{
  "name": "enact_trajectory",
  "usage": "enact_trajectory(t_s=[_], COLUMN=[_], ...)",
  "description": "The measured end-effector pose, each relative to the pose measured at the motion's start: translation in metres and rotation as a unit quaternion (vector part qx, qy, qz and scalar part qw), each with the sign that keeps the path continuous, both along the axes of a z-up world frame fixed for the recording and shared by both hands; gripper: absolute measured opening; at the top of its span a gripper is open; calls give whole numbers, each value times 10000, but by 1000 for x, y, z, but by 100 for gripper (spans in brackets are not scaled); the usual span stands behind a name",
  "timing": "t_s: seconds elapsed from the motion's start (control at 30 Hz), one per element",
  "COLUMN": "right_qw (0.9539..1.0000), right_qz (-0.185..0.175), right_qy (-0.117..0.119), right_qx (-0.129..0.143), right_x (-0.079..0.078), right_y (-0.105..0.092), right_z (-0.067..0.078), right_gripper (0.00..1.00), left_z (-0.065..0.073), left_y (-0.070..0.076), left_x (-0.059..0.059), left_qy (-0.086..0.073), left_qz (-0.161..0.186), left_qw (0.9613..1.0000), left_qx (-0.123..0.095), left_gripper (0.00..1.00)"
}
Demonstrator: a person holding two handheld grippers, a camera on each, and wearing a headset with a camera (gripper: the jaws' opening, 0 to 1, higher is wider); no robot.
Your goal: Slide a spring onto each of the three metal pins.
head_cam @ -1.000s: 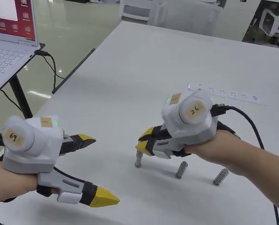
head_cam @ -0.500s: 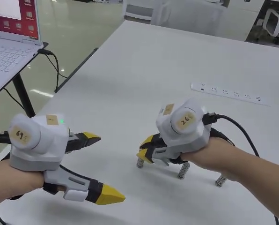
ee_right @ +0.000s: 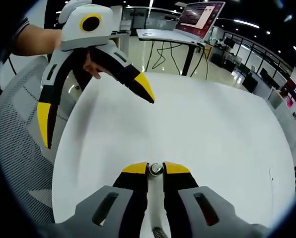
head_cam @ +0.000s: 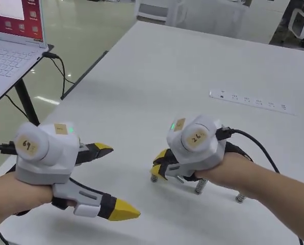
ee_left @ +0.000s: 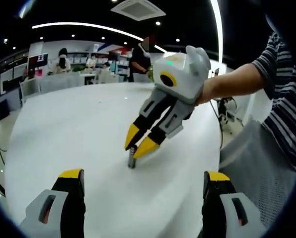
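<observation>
White surface [head_cam: 142, 76] in an open office, laptop [head_cam: 9, 56] off its left edge, power strip [head_cam: 251, 101] farther back. Upright in a row: 3 springs [head_cam: 199, 187]. Right gripper [head_cam: 158, 166] jaws clamped on the leftmost spring [ee_left: 132, 159]; left gripper [head_cam: 120, 179] jaws wide apart.

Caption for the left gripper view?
Right gripper clamps an upright spring on the white table; left gripper open.

Three pins [head_cam: 199, 187] stand in a row on the table [head_cam: 157, 76], power strip [head_cam: 254, 100] behind, laptop [head_cam: 9, 46] left.
</observation>
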State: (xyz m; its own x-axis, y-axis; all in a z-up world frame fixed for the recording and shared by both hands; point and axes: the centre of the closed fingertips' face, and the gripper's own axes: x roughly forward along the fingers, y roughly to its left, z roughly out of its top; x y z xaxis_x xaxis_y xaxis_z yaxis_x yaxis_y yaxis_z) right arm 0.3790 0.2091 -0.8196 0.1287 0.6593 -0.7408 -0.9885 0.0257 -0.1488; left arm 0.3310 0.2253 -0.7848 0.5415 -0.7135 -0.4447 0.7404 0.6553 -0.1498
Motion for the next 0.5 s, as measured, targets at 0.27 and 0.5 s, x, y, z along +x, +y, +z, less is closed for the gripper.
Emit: enact_trajectory(t_s=[0.27,0.5], right_qw=[9998,9971], right_qz=[-134,-382], right_qy=[88,141], right_qx=[139,637], right_x=[1,1], right_y=[-4,-2], right_z=[5,29], right_gripper=[12,14], left_z=[6,11], left_y=[-2,-3], left_x=[2,6], left_qy=[-51,-110], left_qz=[-48,-63], left_qw=[10000,9999], left_qx=[38,92], left_gripper=[96,96])
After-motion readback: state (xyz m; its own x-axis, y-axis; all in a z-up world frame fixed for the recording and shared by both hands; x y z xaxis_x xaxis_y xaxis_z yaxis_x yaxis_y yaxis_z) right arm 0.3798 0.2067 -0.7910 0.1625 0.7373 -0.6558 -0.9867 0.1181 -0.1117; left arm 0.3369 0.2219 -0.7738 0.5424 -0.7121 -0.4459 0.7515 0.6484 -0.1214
